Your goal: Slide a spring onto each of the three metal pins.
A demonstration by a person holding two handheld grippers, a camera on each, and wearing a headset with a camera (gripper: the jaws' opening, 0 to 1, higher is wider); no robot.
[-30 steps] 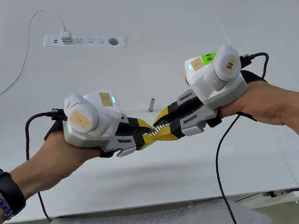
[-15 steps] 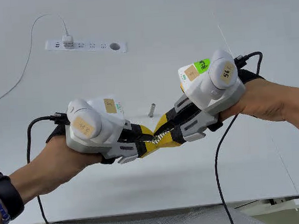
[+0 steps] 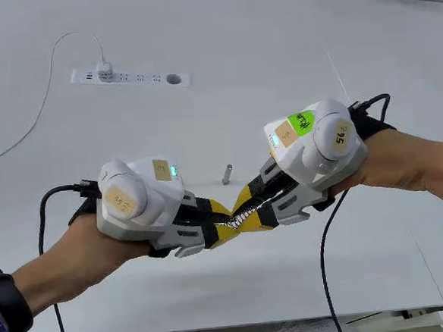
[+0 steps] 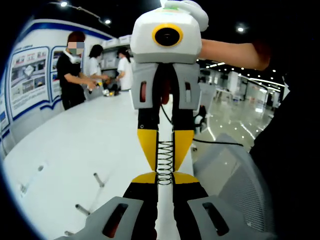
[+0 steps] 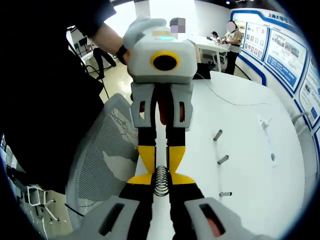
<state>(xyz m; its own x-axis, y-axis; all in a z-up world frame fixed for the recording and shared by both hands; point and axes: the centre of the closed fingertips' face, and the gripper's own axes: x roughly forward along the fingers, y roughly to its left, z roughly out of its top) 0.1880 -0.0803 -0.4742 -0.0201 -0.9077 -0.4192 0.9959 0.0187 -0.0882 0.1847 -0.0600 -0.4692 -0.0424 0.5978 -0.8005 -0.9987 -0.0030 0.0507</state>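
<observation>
**Head view.** Both grippers are held over the near edge of the white table point(image 3: 94, 190), tips meeting nose to nose. The left gripper point(image 3: 219, 221) has a white body and black jaws with yellow tips. The right gripper point(image 3: 249, 208) is of the same build and sits a little higher. A small silver coil spring point(image 3: 237, 220) bridges the two sets of tips, clear of the tabletop. One short grey metal pin point(image 3: 227, 174) is on the table just beyond the tips, toward the middle. A white power strip point(image 3: 129, 76) lies toward the far left corner.

**Left gripper view.** The left gripper's jaws are closed to a narrow gap, pinching the near end of the spring point(image 4: 165, 165). The right gripper's jaws, coming from the top, pinch the far end the same way. The spring runs straight between them. One pin point(image 4: 99, 180) and a second pin point(image 4: 82, 210) are on the table at lower left. People point(image 4: 75, 70) stand at a far bench.

**Right gripper view.** The right gripper's jaws pinch the spring point(image 5: 161, 184), seen almost end-on, with the left gripper opposite. Three pins are in a row on the table: pin point(image 5: 218, 135), pin point(image 5: 223, 159), pin point(image 5: 225, 194). All three are well apart from the spring, and the power strip point(image 5: 267, 135) lies beyond them. A grey mesh chair point(image 5: 107, 150) is off the near edge.
</observation>
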